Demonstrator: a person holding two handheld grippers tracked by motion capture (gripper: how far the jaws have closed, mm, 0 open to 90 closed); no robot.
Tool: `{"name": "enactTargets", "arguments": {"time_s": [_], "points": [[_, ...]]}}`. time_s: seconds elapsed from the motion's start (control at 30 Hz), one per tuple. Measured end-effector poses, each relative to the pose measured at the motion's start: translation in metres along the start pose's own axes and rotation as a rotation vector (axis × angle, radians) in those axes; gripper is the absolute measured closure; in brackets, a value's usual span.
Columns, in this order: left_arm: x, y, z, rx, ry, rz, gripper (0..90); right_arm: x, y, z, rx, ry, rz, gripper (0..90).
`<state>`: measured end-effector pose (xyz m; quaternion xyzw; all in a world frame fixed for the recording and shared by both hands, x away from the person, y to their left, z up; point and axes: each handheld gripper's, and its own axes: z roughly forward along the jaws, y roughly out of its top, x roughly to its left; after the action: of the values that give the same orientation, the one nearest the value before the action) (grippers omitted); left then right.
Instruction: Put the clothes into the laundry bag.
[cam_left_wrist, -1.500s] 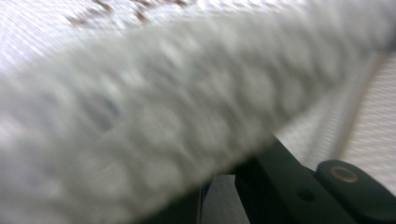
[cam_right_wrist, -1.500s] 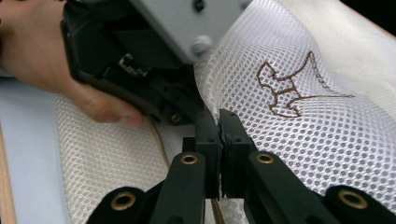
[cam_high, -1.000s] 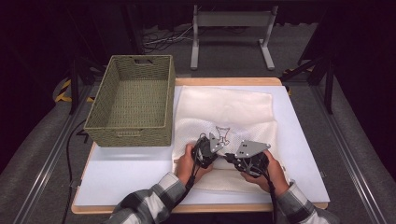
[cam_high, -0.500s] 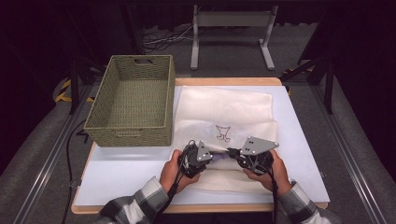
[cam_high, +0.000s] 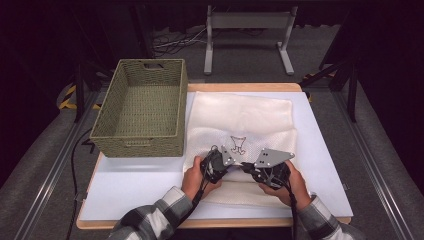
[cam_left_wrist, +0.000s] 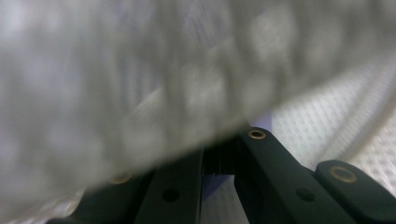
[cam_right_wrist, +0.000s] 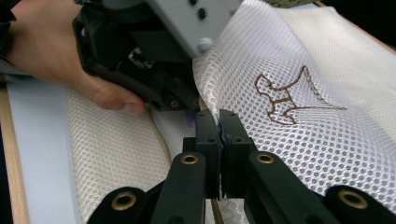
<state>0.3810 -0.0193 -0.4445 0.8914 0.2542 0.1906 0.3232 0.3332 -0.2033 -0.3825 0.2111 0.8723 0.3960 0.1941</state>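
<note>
A white mesh cloth (cam_high: 240, 115) with a small brown stitched emblem (cam_high: 239, 144) lies flat on the white table board (cam_high: 130, 185). Both grippers meet at its near fold. My right gripper (cam_high: 248, 168) is shut on the cloth's edge; the right gripper view has its jaws (cam_right_wrist: 219, 122) pressed together on the mesh (cam_right_wrist: 327, 140) beside the emblem (cam_right_wrist: 289, 100). My left gripper (cam_high: 236, 165) faces it, a hand's width off (cam_right_wrist: 184, 102). In the left gripper view its jaws (cam_left_wrist: 219, 147) stand slightly apart, with blurred cloth (cam_left_wrist: 140, 70) draped over their tips.
A woven olive basket (cam_high: 142, 107) stands empty at the table's left, close to the cloth's left edge. Bare white board shows at front left and along the right side. A metal stand (cam_high: 247, 30) sits on the floor beyond the table.
The left gripper swung off to the left of the cloth, then came back right to the fold beside the right gripper. The right gripper has stayed on the cloth's edge.
</note>
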Motion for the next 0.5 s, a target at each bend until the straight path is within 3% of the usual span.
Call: {"name": "enactTargets", "arguments": {"time_s": [0.17, 0.37, 0.47, 0.5], "points": [[-0.0008, 0.006, 0.0074, -0.014, 0.046, -0.024, 90.0, 0.0012, -0.0008, 0.0035, 0.023, 0.015, 0.0, 88.0], [0.001, 0.0064, 0.0086, -0.048, 0.069, -0.044, 90.0, 0.0016, -0.0021, 0.0065, 0.048, 0.025, 0.0, 88.0], [0.0012, 0.0055, 0.0055, -0.067, 0.044, -0.056, 90.0, 0.001, -0.0027, 0.007, 0.056, 0.017, -0.005, 88.0], [0.0015, 0.0041, 0.0023, -0.086, 0.017, -0.059, 90.0, 0.0001, -0.0036, 0.0063, 0.058, 0.017, -0.002, 87.9]]}}
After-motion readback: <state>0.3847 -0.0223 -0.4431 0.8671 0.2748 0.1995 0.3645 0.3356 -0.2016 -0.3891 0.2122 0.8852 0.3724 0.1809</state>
